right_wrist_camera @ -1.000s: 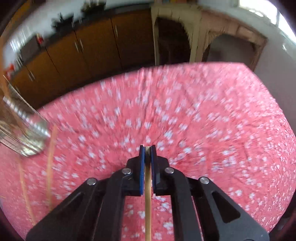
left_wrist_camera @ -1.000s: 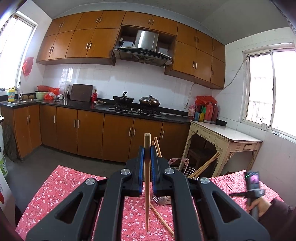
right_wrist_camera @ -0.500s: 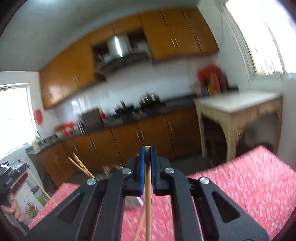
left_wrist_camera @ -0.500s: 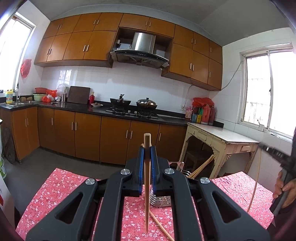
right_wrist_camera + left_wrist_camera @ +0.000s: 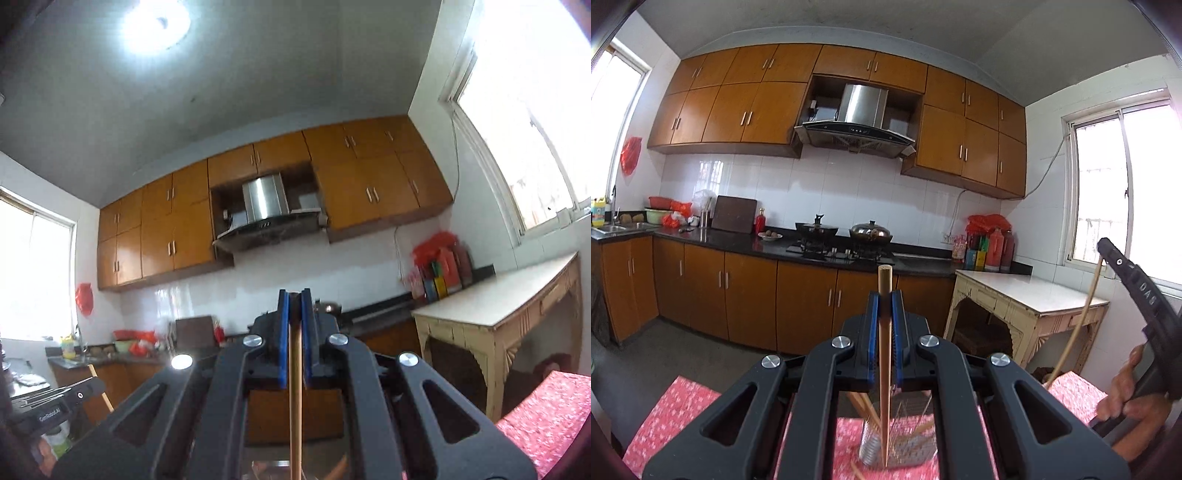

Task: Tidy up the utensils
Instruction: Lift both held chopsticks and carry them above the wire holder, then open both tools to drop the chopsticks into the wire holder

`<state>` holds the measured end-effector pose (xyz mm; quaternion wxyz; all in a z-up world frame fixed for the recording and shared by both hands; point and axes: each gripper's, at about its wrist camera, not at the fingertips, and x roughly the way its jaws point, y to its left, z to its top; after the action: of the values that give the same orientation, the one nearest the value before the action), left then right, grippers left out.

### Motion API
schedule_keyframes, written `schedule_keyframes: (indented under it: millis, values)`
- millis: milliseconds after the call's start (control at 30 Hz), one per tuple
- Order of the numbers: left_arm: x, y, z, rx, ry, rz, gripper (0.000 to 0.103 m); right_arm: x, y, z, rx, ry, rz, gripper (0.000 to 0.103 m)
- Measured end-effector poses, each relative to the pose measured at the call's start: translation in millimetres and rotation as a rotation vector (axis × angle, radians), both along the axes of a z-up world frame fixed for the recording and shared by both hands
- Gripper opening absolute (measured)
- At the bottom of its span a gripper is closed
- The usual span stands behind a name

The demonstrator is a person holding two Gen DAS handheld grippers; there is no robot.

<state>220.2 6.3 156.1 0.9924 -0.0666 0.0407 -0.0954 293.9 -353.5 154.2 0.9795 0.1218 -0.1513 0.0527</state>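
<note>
- Left wrist view: the left claw (image 5: 885,332) is pinched on one upright chopstick (image 5: 885,369), held directly above the wire utensil holder (image 5: 897,439). Several chopsticks are already lodged in the holder; one loose chopstick (image 5: 857,472) is left on the red-clothed worktop (image 5: 665,417) just in front of the holder.
- Open air is judged ample above the holder.
- Right wrist view: the right claw (image 5: 294,332) is pinched on a second chopstick (image 5: 295,398), tilted upward; the holder is barely glimpsed beneath it, so two insertions seem outstanding.
</note>
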Motion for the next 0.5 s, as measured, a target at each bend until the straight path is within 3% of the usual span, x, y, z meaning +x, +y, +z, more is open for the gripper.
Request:
schedule_keyframes:
  millis: [267, 500]
  values:
    - [50.3, -20.0, 8.0, 0.006, -0.060, 0.067, 0.007, 68.4, 23.5, -17.9, 0.056, -0.083, -0.097, 0.007]
    - [81.7, -19.2, -22.0, -0.041, -0.034, 0.104, 0.007, 112.1, 40.7, -65.3, 0.041, 0.017, -0.114, 0.007]
